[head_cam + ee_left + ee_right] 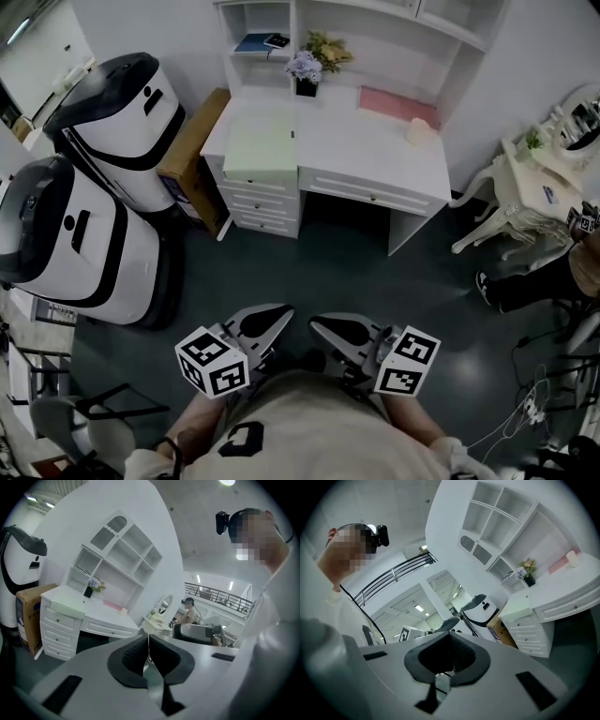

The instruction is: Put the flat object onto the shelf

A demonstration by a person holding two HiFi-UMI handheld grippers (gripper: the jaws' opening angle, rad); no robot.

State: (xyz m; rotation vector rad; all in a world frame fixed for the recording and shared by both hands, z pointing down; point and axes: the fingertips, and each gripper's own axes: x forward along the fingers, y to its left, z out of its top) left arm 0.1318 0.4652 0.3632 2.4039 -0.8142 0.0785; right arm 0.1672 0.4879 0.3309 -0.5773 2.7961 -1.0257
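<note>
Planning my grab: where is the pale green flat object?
The pale green flat object lies on the white desk's left end in the head view, above the drawers.

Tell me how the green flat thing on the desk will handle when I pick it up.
The green flat thing is probably stiff: its front edge looks straight where it reaches the front of the desk. It looks thin and wide, so it is likely light, but it may tilt if gripped at one edge.
</note>
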